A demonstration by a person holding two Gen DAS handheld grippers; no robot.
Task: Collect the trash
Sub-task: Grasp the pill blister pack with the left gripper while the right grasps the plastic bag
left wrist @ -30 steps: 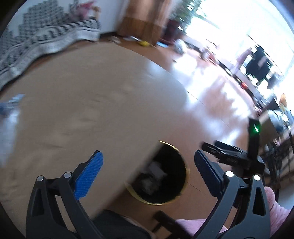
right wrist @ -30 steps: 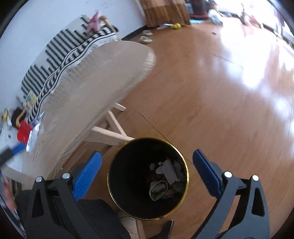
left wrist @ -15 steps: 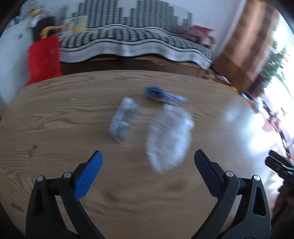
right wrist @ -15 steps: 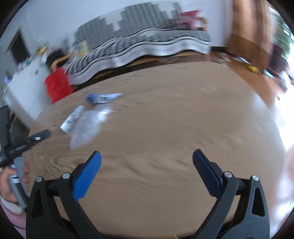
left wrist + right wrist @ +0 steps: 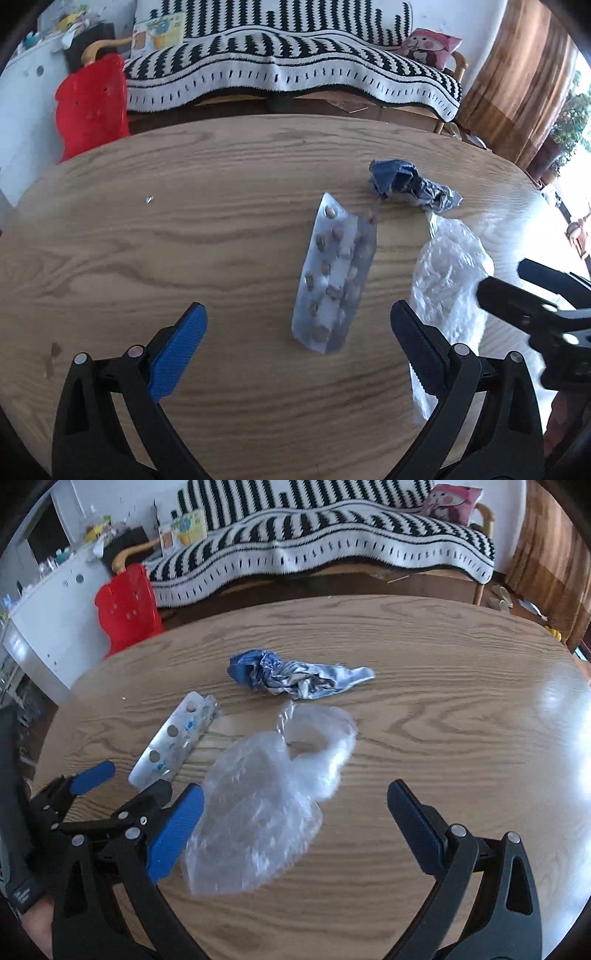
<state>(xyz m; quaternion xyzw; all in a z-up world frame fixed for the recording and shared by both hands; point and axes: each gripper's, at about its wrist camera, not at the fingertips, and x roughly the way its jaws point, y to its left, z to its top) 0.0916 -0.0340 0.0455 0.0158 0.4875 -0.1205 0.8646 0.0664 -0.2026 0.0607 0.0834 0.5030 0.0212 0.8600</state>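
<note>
Left wrist view: your left gripper (image 5: 298, 332) hangs over the wooden table (image 5: 155, 236) with its jaws spread wide and nothing between the blue pads.
Blister pack: the silver blister pack (image 5: 334, 275) lies flat on the table just ahead of your left gripper, between the lines of its two fingers, with its long side pointing away from you.
Right wrist view: your right gripper (image 5: 295, 812) also has its jaws wide apart and grips nothing.
Plastic bag: the clear plastic bag (image 5: 273, 801) lies crumpled on the table between your right gripper's fingers, closer to the left pad; whether it touches that pad you cannot tell.
Wrapper: the crumpled blue wrapper (image 5: 295, 675) sits farther out on the table, beyond the bag and the blister pack and apart from both grippers.
Grippers together: your left gripper shows at the lower left of the right wrist view, just beside the blister pack.
Background: a red plastic chair (image 5: 125, 609) and a sofa under a black-and-white striped blanket (image 5: 314, 542) stand behind the table.
</note>
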